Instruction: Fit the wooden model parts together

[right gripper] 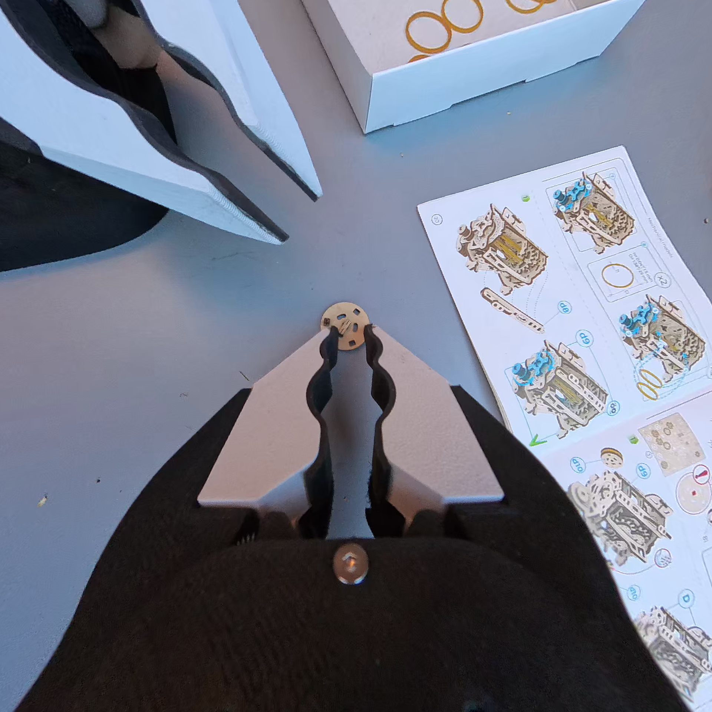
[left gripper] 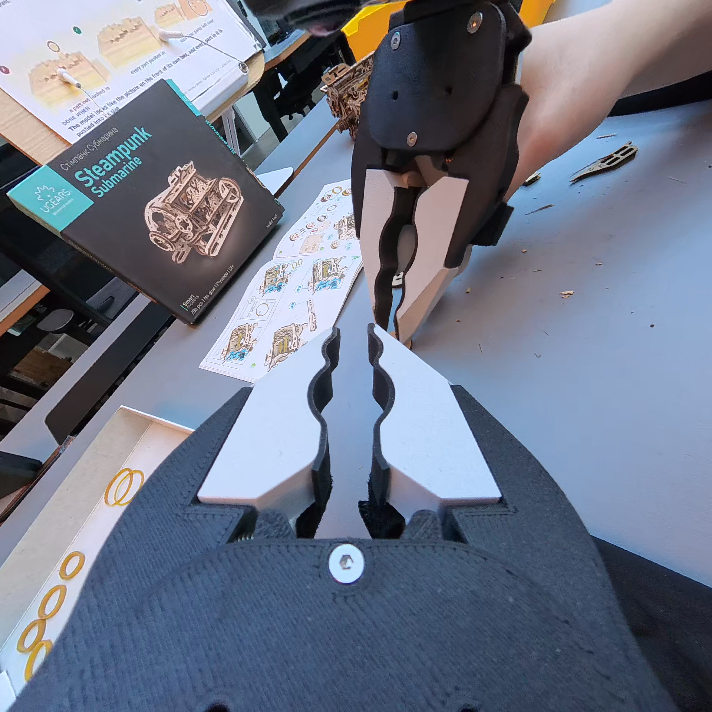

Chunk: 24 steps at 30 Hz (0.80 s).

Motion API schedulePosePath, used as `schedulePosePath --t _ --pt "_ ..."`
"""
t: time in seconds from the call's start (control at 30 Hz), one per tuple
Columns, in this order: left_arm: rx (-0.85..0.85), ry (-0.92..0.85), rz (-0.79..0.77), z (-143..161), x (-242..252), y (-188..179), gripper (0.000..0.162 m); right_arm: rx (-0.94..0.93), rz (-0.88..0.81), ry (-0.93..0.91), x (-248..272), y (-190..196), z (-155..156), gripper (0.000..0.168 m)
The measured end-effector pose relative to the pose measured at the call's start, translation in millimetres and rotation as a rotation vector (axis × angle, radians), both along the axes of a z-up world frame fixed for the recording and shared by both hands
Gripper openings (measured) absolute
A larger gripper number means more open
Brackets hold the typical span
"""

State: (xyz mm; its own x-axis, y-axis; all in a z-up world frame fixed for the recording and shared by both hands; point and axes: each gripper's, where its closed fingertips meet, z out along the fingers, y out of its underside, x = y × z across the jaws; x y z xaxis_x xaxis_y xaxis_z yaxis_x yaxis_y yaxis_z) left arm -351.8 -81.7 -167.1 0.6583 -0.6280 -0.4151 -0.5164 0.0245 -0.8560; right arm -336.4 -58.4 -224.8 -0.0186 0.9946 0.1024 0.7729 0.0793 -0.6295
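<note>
Wooden disc (right gripper: pixel 344 326), small and pierced with holes, lies flat on the grey counter (right gripper: pixel 154 346), bracketed by the tips of the right hand-held gripper (right gripper: pixel 348 332), whose jaws are parted around it, seemingly for a pickup. The left hand-held gripper (left gripper: pixel 353 332) is held open and empty nearby. An instruction booklet (right gripper: pixel 578 346) is spread alongside for reference.

- The place looks like a workshop or a lab with several work desks, not a home.
- A grey worktop (left gripper: pixel 578 346) carries wood chips and scraps (left gripper: pixel 605 160) near its far right edge.
- A dark kit box (left gripper: pixel 154 200) and an instruction board (left gripper: pixel 115 50) stand at the far left edge.
- An open instruction booklet (right gripper: pixel 570 346) lies flat, and a white tray (right gripper: pixel 462 81) holds rubber bands (right gripper: pixel 427 32).
- Behind the worktop, more desks with black legs (left gripper: pixel 277 96) and a yellow bin (left gripper: pixel 362 34) are visible.
</note>
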Motion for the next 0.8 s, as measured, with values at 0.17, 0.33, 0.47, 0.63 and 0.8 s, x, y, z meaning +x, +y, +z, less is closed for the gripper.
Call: schedulePosePath --t 0.17,0.33,0.47,0.63,0.8 --pt "0.0 0.001 -0.002 0 0 0 0.013 -0.025 0.02 0.006 -1 -1 -2 0.002" --pt "-0.001 0.003 0.001 -1 0 0 0.013 -0.017 0.063 0.006 0 0 0 0.002" --pt "-0.003 0.01 0.003 -1 1 0 0.011 -0.033 0.165 0.079 -1 -13 16 0.001" --pt "-0.062 -0.043 -0.029 6 9 -9 0.008 0.158 0.342 0.221 0 -30 57 0.001" --pt "-0.307 -0.351 -0.054 22 16 -16 0.008 0.369 0.417 0.292 2 -34 76 0.002"
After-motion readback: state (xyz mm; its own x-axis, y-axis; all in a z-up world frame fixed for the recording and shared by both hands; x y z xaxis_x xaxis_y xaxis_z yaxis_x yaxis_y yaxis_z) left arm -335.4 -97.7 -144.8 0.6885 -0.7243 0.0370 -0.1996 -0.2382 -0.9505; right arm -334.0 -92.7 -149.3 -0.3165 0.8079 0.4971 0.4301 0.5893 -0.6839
